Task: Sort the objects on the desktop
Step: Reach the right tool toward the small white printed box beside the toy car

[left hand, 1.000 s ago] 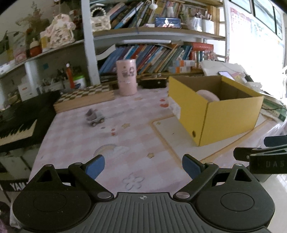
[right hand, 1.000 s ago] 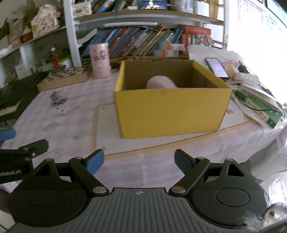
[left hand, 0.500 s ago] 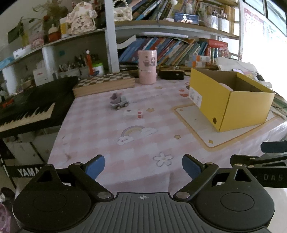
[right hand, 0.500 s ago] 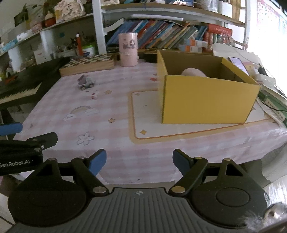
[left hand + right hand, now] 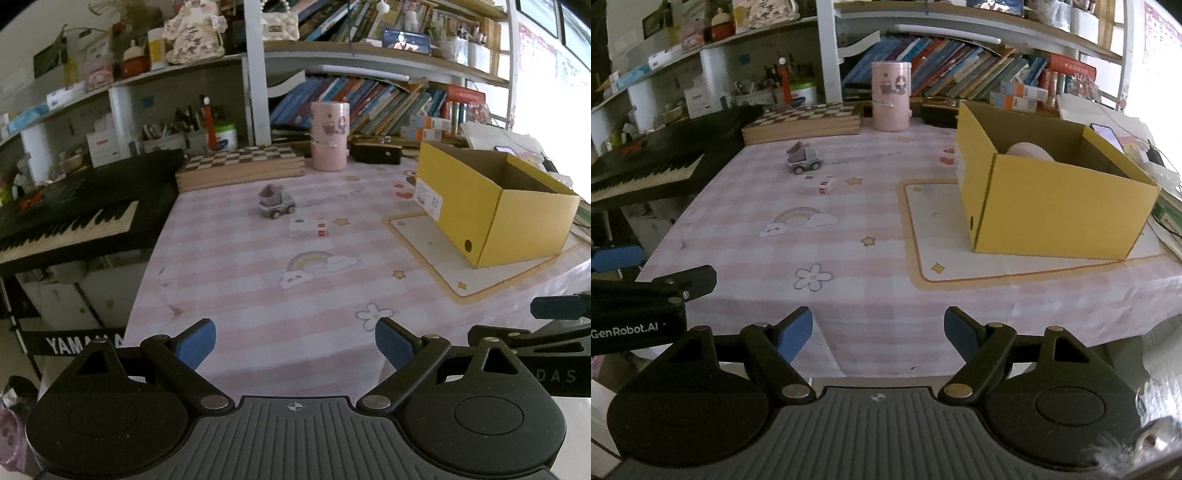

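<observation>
A small grey toy truck stands mid-table, with a small white and red box lying just in front of it. An open yellow cardboard box sits on the right, holding a pale pink rounded thing. A pink cylinder stands at the back. My left gripper hangs open over the table's near edge, nothing between its fingers. My right gripper is beside it, its jaws closing slowly on nothing.
A pink checked cloth covers the table. A chessboard box lies at the back left, a black case beside the cylinder. A black keyboard stands left of the table. Shelves of books rise behind; papers and a phone lie at right.
Both grippers have drawn back from the yellow box toward the table's near edge, so more of the table shows. The right gripper's fingers have come slightly closer together.
</observation>
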